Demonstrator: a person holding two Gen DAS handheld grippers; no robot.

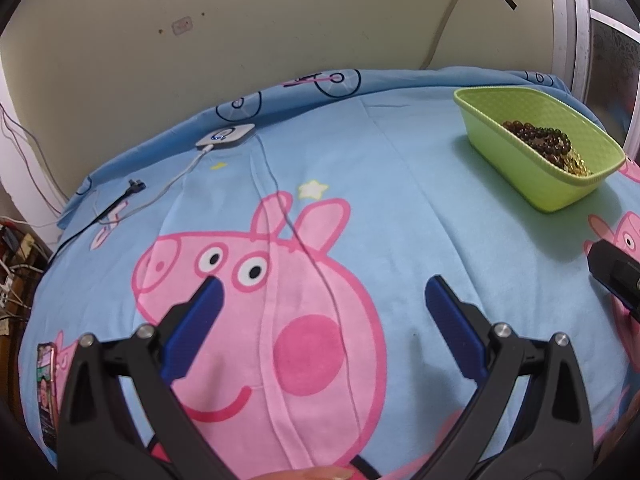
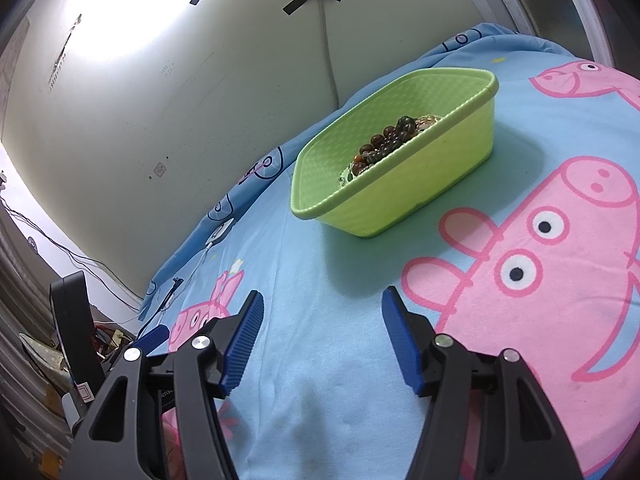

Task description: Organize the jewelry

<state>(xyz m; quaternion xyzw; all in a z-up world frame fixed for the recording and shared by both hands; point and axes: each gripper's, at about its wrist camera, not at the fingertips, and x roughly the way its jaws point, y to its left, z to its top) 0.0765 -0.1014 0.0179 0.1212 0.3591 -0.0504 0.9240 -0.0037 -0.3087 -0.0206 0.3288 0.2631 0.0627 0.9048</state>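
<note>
A light green plastic basket [image 1: 516, 160] stands on the blue cartoon-pig cloth at the far right; it also shows in the right wrist view [image 2: 424, 184]. Inside lie dark brown bead bracelets [image 1: 536, 138] and a gold chain [image 1: 576, 166]; the beads also show in the right wrist view [image 2: 392, 138]. My left gripper [image 1: 324, 292] is open and empty, low over the pig print. My right gripper [image 2: 322, 302] is open and empty, a short way in front of the basket. A thin silver chain [image 1: 316, 264] lies across the cloth between the left fingers.
A small white device [image 1: 226, 136] with a white cable lies at the cloth's far edge, with a black cable [image 1: 120, 200] beside it. A phone [image 1: 46, 392] lies at the left edge. The wall stands behind. The other gripper's black body [image 1: 616, 276] is at the right.
</note>
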